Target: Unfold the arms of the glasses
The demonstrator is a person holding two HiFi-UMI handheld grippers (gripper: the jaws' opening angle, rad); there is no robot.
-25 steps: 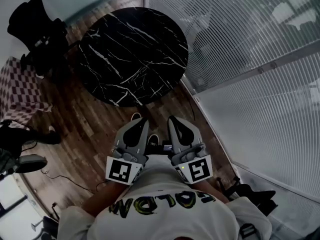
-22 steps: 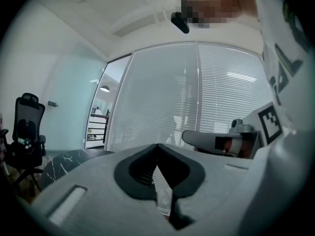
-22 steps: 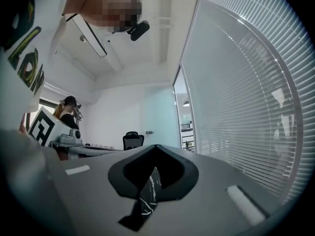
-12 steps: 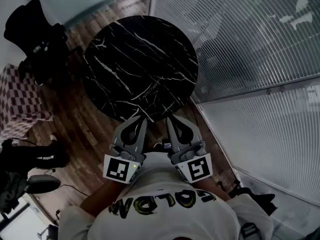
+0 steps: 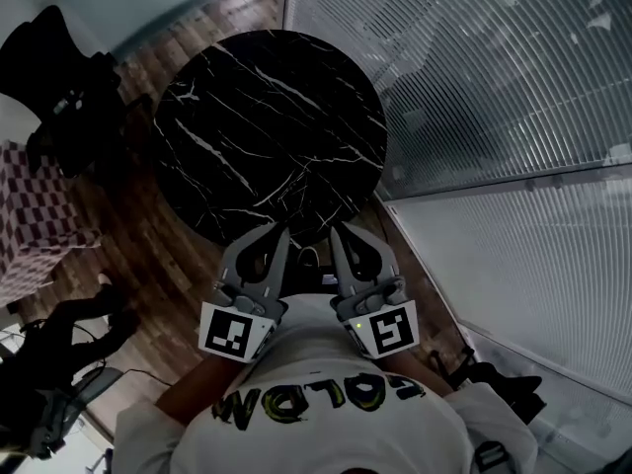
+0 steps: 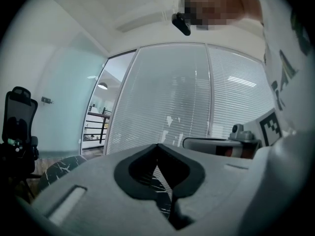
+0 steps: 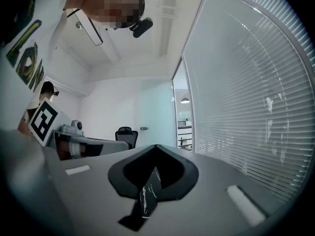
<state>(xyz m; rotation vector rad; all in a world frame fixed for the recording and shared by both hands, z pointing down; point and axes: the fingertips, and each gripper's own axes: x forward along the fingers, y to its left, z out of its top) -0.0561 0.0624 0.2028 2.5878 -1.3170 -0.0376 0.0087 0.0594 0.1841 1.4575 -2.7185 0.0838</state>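
No glasses show in any view. In the head view my left gripper [image 5: 280, 233] and right gripper [image 5: 335, 233] are held side by side, close to the person's chest, pointing level at the near rim of a round black marble table [image 5: 267, 117]. Both are shut, with nothing between the jaws. In the left gripper view the left gripper's [image 6: 157, 145] tips meet, and the white-veined marble shows through the gap behind them. The right gripper view shows the right gripper [image 7: 156, 146] the same way. The tabletop that I can see is bare.
A glass wall with white blinds [image 5: 474, 87] runs along the right of the table. A black office chair [image 5: 59, 77] stands at the left, with a checkered seat [image 5: 30, 215] nearer. The floor is wood planks, and cables lie at the lower left [image 5: 128, 354].
The person has stepped towards the table. Its near rim now lies just beyond the gripper tips. Both grippers stayed shut and side by side.
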